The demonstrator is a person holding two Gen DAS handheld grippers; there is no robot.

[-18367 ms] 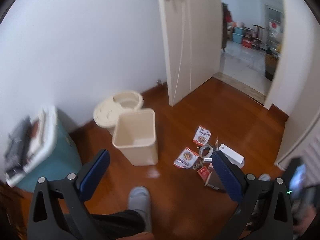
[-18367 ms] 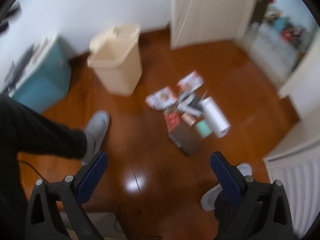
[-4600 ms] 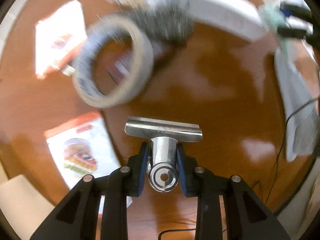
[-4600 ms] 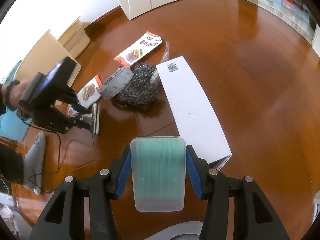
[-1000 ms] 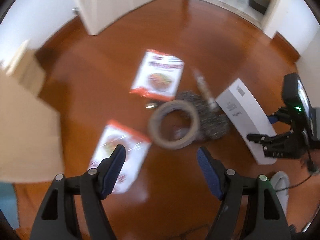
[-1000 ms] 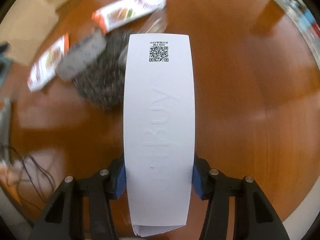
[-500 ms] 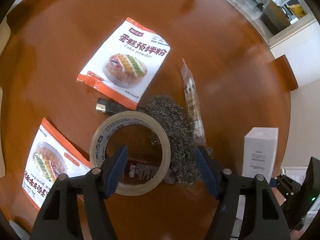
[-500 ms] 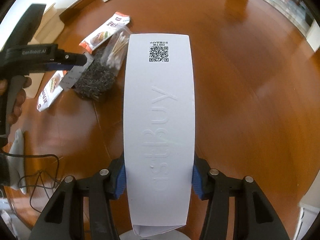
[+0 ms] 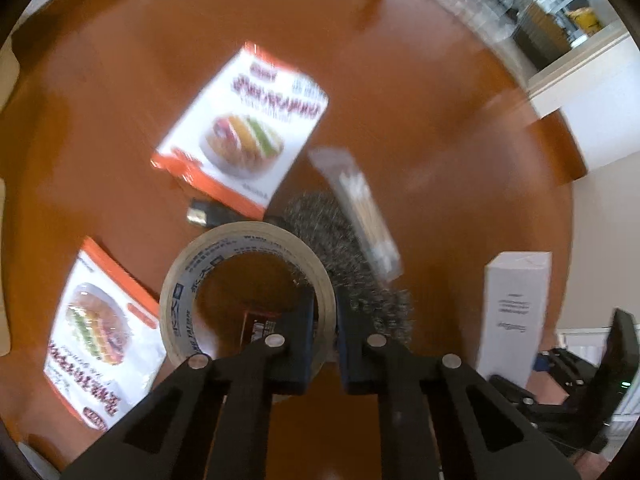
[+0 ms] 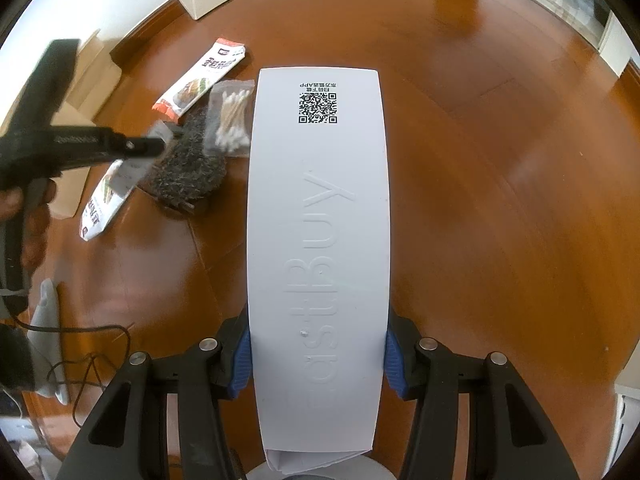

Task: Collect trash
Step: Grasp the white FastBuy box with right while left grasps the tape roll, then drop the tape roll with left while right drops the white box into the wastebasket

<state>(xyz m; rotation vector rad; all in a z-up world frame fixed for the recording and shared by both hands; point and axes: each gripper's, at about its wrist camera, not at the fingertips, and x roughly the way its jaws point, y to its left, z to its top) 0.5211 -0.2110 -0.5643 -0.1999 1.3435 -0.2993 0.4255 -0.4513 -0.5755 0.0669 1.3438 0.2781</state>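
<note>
Left wrist view: my left gripper (image 9: 323, 322) has its jaws closed across the wall of the tape roll (image 9: 246, 284), one finger inside the ring and one outside, at about 6 o'clock on the roll. I cannot tell from this blurred frame whether the roll is off the wooden floor (image 9: 420, 92) yet. Litter lies around it: a cake-powder packet (image 9: 244, 136) at 12 o'clock, a second packet (image 9: 96, 332) at 9 o'clock, a steel-wool pad (image 9: 352, 264) touching the roll at 2 o'clock with a bag of cotton swabs (image 9: 360, 204) lying over it, and a small dark object (image 9: 204, 214) just beyond the roll.

Right wrist view: my right gripper (image 10: 318, 350) has its jaws clamped on the sides of a long white box (image 10: 318, 240), held clear above the floor and pointing to 12 o'clock. The pile sits at 10 o'clock, my left gripper reaching into it.

By my reading, two pieces are in hand but not yet binned; no bin is plainly in view. The two packets, the pad, the swabs and the dark object are left to gather.
</note>
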